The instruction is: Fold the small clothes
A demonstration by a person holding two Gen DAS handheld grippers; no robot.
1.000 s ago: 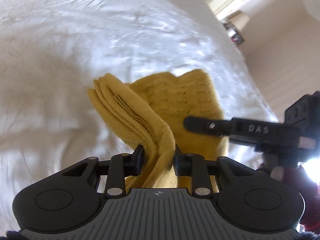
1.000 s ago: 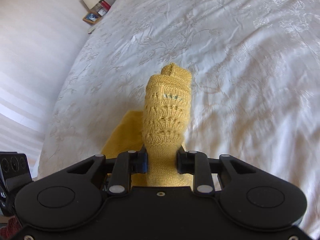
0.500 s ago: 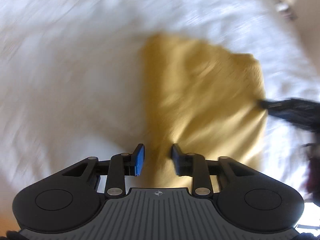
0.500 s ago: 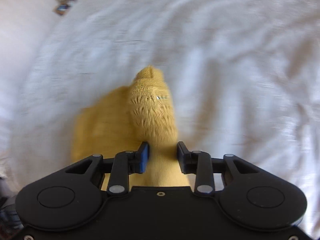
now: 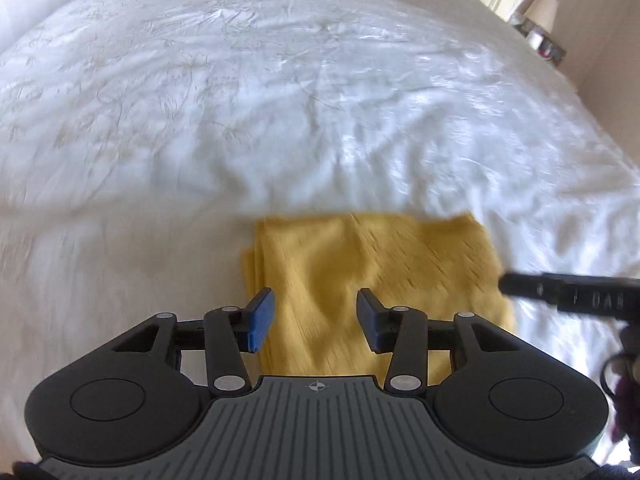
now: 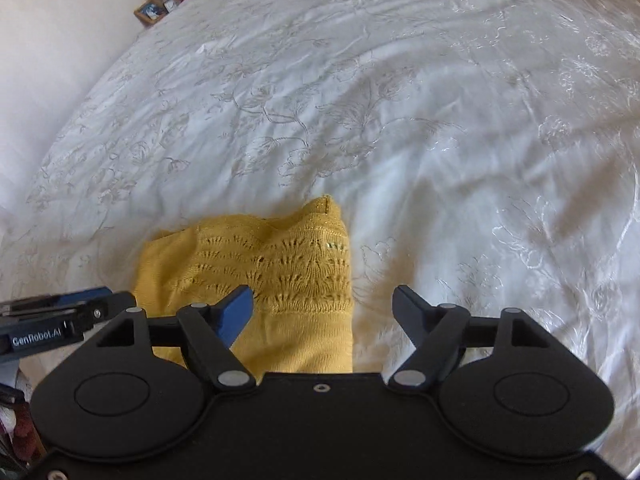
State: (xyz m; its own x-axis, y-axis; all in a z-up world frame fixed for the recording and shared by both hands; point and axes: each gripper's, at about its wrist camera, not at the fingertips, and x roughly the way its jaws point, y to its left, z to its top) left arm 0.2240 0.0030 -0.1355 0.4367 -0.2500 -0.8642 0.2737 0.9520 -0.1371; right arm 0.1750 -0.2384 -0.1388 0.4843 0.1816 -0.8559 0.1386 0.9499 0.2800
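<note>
The yellow knit garment (image 5: 372, 276) lies folded on the white bed (image 5: 280, 100). Left gripper (image 5: 316, 320) and right gripper (image 6: 322, 312) have just been opening, both now parted and holding nothing, cloth below them.

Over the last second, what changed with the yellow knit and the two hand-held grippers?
Both let go. A second ago each hand-held gripper pinched a bunched part of the yellow knit garment and held it up; now it lies folded flat on the white bedspread. The left hand-held gripper and right hand-held gripper have just been opening; their pads stand clear of the cloth. The bedspread is unchanged.
</note>
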